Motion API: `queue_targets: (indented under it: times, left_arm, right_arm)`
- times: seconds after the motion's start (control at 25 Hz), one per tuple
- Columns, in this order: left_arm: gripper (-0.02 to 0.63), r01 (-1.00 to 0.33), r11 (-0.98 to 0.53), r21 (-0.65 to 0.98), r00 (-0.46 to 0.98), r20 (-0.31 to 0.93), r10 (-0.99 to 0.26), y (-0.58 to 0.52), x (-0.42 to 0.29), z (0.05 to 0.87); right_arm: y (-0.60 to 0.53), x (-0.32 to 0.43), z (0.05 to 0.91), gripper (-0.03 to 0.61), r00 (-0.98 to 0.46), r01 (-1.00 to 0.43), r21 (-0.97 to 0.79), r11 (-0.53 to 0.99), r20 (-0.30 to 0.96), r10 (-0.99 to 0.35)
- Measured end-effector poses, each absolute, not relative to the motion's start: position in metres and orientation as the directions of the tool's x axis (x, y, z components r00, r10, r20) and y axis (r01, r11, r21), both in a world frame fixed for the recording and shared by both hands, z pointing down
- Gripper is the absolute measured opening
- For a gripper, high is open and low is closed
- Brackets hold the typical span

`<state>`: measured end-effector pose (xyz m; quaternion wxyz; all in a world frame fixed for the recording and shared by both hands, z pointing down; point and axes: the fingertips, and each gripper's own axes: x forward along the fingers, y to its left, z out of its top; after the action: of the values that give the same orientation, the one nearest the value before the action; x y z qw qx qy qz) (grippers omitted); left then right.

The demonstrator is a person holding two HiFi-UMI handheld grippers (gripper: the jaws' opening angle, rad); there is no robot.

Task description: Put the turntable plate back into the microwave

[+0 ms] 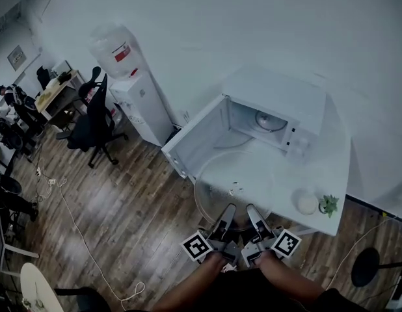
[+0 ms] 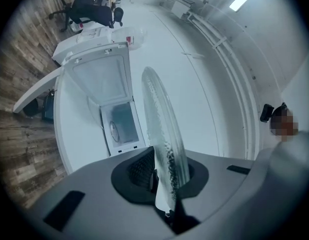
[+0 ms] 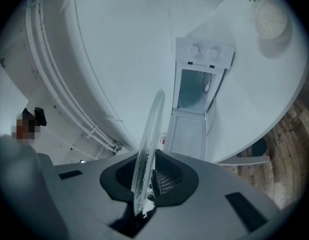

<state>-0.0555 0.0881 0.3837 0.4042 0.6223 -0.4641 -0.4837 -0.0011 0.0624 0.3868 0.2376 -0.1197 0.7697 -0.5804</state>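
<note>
The clear glass turntable plate (image 1: 232,186) hangs level over the near edge of the white table (image 1: 331,174), in front of the white microwave (image 1: 279,106). The microwave's door (image 1: 194,142) stands swung open to the left, and its cavity is in sight. My left gripper (image 1: 223,221) and right gripper (image 1: 255,221) sit side by side, each shut on the plate's near rim. In the left gripper view the plate (image 2: 162,129) runs edge-on out of the left gripper (image 2: 162,176), with the microwave (image 2: 119,126) beyond. The right gripper (image 3: 147,181) clamps the plate (image 3: 148,144) the same way, facing the microwave (image 3: 199,84).
A small white bowl (image 1: 307,204) and a little green plant (image 1: 329,205) stand on the table's near right corner. A water dispenser (image 1: 133,90) stands left of the microwave door, with an office chair (image 1: 93,125) and desks beyond it. A white cable (image 1: 84,239) lies on the wooden floor.
</note>
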Motion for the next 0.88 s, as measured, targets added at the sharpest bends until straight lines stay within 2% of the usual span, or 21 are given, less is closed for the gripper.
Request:
queue_targets:
  times: [0.4, 0.88]
  left_arm:
    - [0.055, -0.149, -0.230, 0.962, 0.167, -0.204, -0.965, 0.045, -0.079, 0.399]
    - [0.055, -0.132, -0.217, 0.967, 0.188, -0.190, -0.964, -0.060, -0.098, 0.419]
  right_arm:
    - [0.021, -0.024, 0.396, 0.063, -0.825, 0.057, -0.953, 0.297, -0.213, -0.524]
    - [-0.081, -0.042, 0.419, 0.063, -0.819, 0.027, -0.963, 0.267, -0.174, -0.546]
